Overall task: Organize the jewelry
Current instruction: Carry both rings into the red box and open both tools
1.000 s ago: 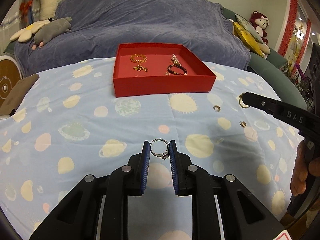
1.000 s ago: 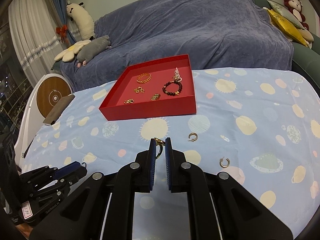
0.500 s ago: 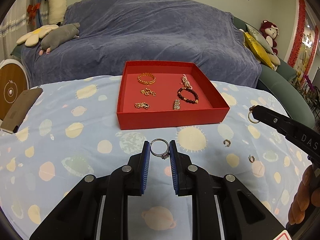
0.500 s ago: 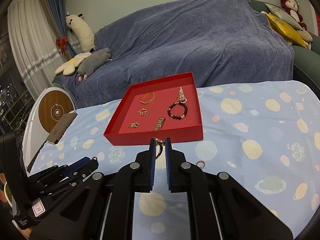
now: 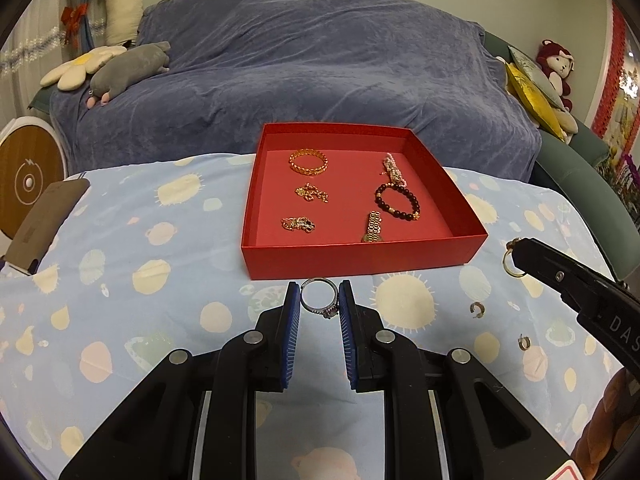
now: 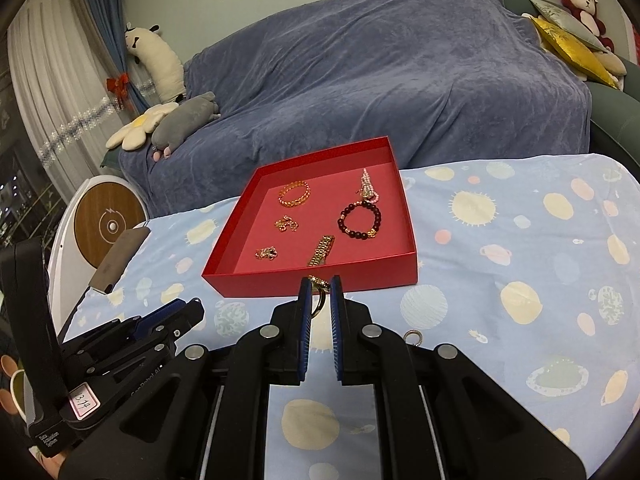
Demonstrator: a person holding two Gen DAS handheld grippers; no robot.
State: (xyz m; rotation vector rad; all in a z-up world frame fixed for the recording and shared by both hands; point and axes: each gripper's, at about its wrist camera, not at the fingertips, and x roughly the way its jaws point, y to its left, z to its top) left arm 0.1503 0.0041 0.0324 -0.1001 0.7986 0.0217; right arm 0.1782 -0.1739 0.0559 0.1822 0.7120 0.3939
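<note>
My left claw [image 5: 319, 302] is matt black plastic with ribbed blue pads [image 5: 293, 320] and dull metal rivets, and it pinches a shiny silver-coloured metal ring [image 5: 319, 297]; my right claw [image 6: 319, 287] is the same plastic, clamped on a glossy gold-coloured ring [image 6: 318, 295]; the red tray [image 5: 360, 258] looks like matt card with a faint grain; in it a bright gold bangle [image 5: 308, 161] and a bracelet of polished dark beads [image 5: 397, 201]; the surface wears smooth, slightly creased printed cloth [image 5: 152, 248]; the sofa throw [image 5: 320, 64] is soft, velvety blue fabric.
</note>
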